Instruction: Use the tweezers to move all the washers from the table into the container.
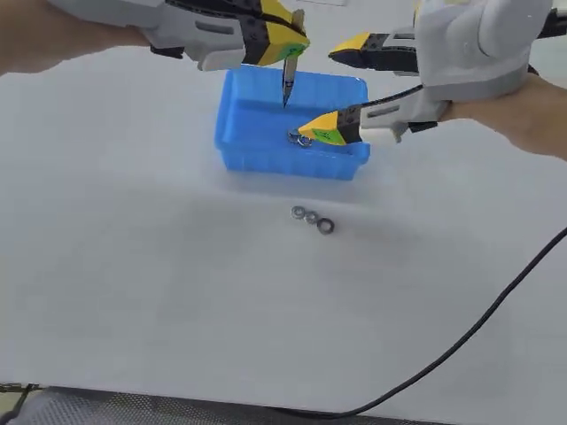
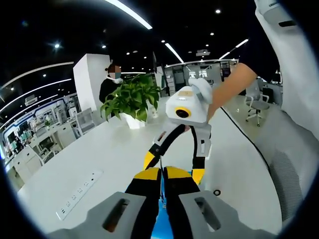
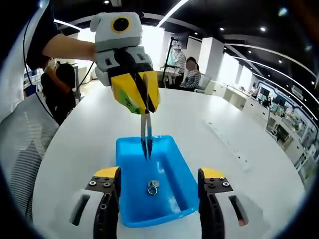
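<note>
White table (image 1: 133, 266) carries blue container (image 1: 266, 161), three washers (image 1: 311, 218), black cable (image 1: 478, 328).

A wide white tabletop (image 1: 133, 266) stretches out under a dark ceiling crossed by long bright strip lights (image 2: 127, 12). In the left gripper view, a leafy green plant in a white pot (image 2: 130, 97) stands on it at ten o'clock, just beside a square white pillar (image 2: 89, 79). A pale swivel office chair (image 2: 257, 102) sits off at three o'clock.

Left gripper (image 1: 288, 44), right gripper (image 1: 321, 93): pale grey housings, black jaws, yellow tips, green patches. Small screws on right jaws. Black cable (image 1: 496, 305) right of container (image 1: 232, 133).
</note>
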Demonstrator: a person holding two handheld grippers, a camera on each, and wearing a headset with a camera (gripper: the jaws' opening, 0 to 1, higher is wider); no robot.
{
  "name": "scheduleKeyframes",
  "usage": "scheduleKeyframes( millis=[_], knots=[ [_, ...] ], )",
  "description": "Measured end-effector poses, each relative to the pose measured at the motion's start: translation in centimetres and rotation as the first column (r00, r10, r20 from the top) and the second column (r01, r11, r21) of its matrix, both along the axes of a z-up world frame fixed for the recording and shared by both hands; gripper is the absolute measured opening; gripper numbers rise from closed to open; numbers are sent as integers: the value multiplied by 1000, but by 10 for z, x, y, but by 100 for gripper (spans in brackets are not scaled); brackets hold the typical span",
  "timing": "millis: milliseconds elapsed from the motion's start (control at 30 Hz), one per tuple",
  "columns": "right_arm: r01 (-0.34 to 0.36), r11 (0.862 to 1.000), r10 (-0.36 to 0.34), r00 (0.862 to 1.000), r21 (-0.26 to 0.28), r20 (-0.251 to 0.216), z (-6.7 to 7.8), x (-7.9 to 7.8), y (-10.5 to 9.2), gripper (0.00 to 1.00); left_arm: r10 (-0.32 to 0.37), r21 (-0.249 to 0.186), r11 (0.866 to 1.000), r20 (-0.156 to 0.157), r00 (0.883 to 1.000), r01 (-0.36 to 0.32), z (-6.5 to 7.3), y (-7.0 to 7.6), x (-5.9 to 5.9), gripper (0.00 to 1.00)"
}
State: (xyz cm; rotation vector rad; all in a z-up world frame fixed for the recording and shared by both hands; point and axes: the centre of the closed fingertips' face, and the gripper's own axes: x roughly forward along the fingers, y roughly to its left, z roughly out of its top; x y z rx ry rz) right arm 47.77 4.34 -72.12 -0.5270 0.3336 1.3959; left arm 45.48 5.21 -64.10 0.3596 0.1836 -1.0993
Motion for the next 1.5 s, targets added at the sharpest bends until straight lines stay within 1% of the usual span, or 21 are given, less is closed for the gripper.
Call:
scheduleKeyframes(
  millis=[100, 133, 233, 300, 333, 467, 533, 567, 600, 667, 733, 767, 800, 900, 1067, 1200, 1267, 1333, 1367, 1400, 1500],
  knots=[
    [16, 1000, -16, 1000, -1, 2, 0, -2, -8, 69, 6, -14, 1000, -1, 1000, -6, 4, 0, -4, 5],
    [26, 1000, -26, 1000, 4, -4, 1, -4, -12, 71, 6, -17, 1000, -3, 1000, -6, 5, -1, -6, 5],
    [64, 997, -63, 998, 40, -30, 5, -8, -19, 79, -3, -30, 1000, -11, 1000, 3, 8, -3, -15, 5],
    [64, 996, -58, 996, 70, -73, 9, -18, -23, 80, -9, -34, 999, -15, 1000, 9, 8, -5, -23, 5],
    [65, 995, -59, 995, 76, -79, 10, -22, -26, 81, -10, -32, 999, -16, 1000, 10, 7, -5, -26, 5],
    [68, 996, -63, 994, 62, -90, 5, -37, -37, 93, -5, -37, 999, -32, 999, 4, 6, -4, -37, 5],
    [73, 996, -68, 993, 48, -95, 2, -47, -46, 98, 2, -39, 999, -33, 999, -4, 6, -2, -41, 5],
    [74, 996, -69, 992, 44, -101, 0, -54, -49, 99, 6, -43, 999, -38, 999, -7, 7, -1, -43, 5],
    [76, 996, -71, 992, 45, -106, 0, -58, -52, 99, 9, -47, 999, -40, 999, -11, 8, -1, -44, 5],
    [89, 994, -81, 988, 56, -133, -1, -69, -60, 100, 14, -56, 998, -46, 999, -16, 10, 0, -47, 5],
    [98, 994, -89, 985, 53, -146, -4, -76, -67, 100, 17, -57, 998, -46, 999, -20, 11, 0, -51, 5],
    [99, 994, -91, 984, 50, -150, -5, -79, -69, 100, 16, -62, 998, -57, 998, -20, 11, -1, -54, 5],
    [100, 994, -92, 984, 44, -155, -7, -82, -72, 100, 14, -65, 998, -60, 998, -18, 11, -2, -56, 5],
    [99, 995, -95, 980, 15, -174, -14, -94, -82, 100, 10, -61, 998, -73, 997, -14, 7, -5, -65, 5],
    [95, 995, -92, 977, 7, -191, -17, -106, -89, 100, 3, -60, 998, -97, 995, -9, -3, -12, -77, 5],
    [94, 996, -91, 977, 6, -195, -19, -110, -90, 100, -14, -65, 998, -98, 995, 8, -6, -18, -85, 5],
    [92, 996, -89, 975, 4, -202, -20, -112, -90, 100, -20, -70, 997, -79, 997, 14, -10, -23, -89, 5],
    [90, 996, -88, 975, 0, -203, -22, -113, -91, 100, -26, -54, 998, -56, 998, 23, -15, -25, -91, 5],
    [91, 996, -89, 975, -2, -205, -22, -113, -92, 100, -26, -53, 998, -56, 998, 23, -18, -27, -92, 5],
    [92, 996, -90, 974, -2, -208, -23, -113, -92, 100, -26, -60, 998, -69, 997, 21, -21, -28, -93, 5],
    [95, 995, -93, 971, 1, -222, -26, -113, -95, 100, -22, -67, 998, -85, 996, 16, -28, -32, -94, 5]
  ],
)
